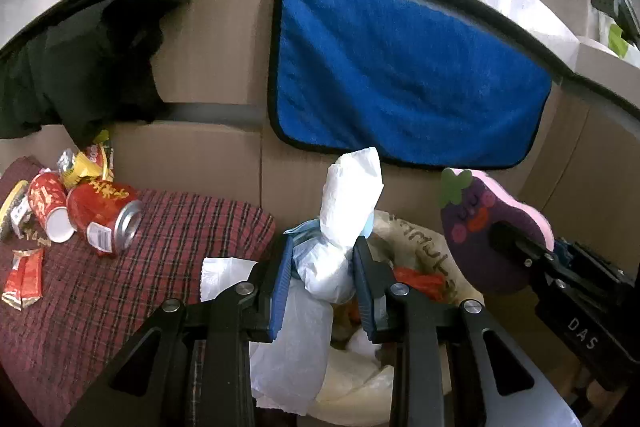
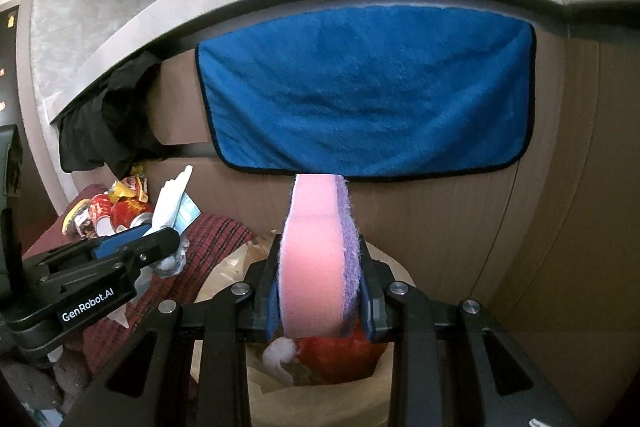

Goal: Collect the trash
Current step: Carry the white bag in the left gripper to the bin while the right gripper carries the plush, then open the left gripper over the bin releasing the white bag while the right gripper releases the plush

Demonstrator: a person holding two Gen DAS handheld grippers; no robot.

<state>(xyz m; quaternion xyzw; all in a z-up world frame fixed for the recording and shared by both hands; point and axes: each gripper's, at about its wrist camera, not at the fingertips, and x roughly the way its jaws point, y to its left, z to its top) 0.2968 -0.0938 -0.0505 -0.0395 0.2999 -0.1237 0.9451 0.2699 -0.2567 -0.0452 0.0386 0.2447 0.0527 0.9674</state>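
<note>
My left gripper (image 1: 323, 259) is shut on a wad of white tissue (image 1: 348, 203) with a blue face mask, held above the open trash bag (image 1: 424, 239). My right gripper (image 2: 320, 291) is shut on a pink and purple eggplant-shaped sponge (image 2: 316, 259), held upright over the same trash bag (image 2: 228, 267), which holds red and white rubbish. The sponge also shows in the left wrist view (image 1: 480, 219), to the right of the tissue. The left gripper with its tissue shows in the right wrist view (image 2: 168, 223) at the left.
A red plaid cloth (image 1: 120, 267) at the left carries a red can (image 1: 104, 215), a red paper cup (image 1: 50, 207) and snack wrappers (image 1: 24, 275). A blue towel (image 1: 400, 75) and black cloth (image 1: 88, 59) hang on the brown cabinet front behind.
</note>
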